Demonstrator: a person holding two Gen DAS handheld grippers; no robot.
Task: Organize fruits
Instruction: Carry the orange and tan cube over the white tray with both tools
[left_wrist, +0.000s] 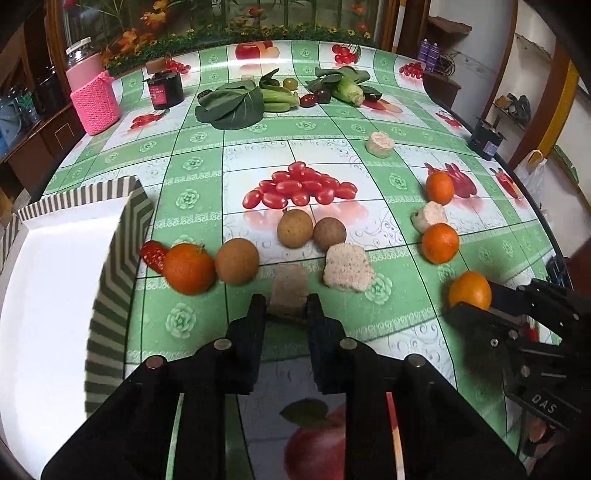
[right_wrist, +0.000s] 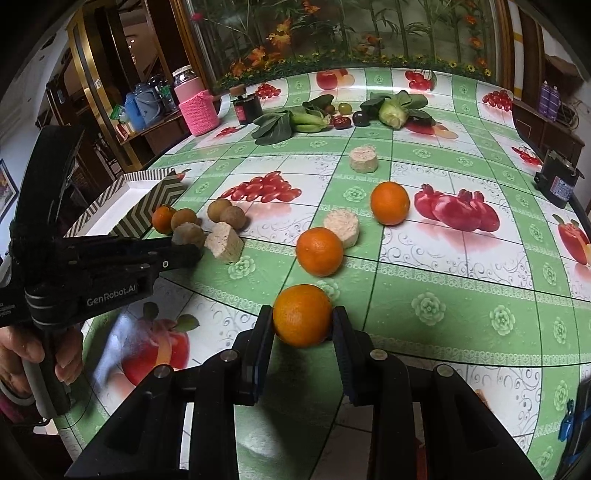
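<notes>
My left gripper (left_wrist: 286, 306) is shut on a brownish block (left_wrist: 288, 286) low over the green tablecloth; in the right wrist view the left gripper (right_wrist: 181, 251) reaches in from the left. My right gripper (right_wrist: 303, 314) is shut on an orange (right_wrist: 301, 310), which sits on the cloth between both pads; the left wrist view shows this orange (left_wrist: 470, 290) at the right. Loose oranges (left_wrist: 188, 267) (left_wrist: 440, 243) (left_wrist: 439, 187) and three brown round fruits (left_wrist: 236, 260) (left_wrist: 294, 228) (left_wrist: 328, 232) lie around. A striped box (left_wrist: 122, 229) with a white inside stands at the left.
Pale crumbly pieces (left_wrist: 349, 267) (left_wrist: 428, 216) (left_wrist: 378, 144) lie among the fruit. Leafy greens (left_wrist: 231, 105), small dark fruits (left_wrist: 314, 98), a dark jar (left_wrist: 166, 90) and a pink-sleeved jar (left_wrist: 94, 99) stand at the back. A black device (left_wrist: 485, 138) sits at the right table edge.
</notes>
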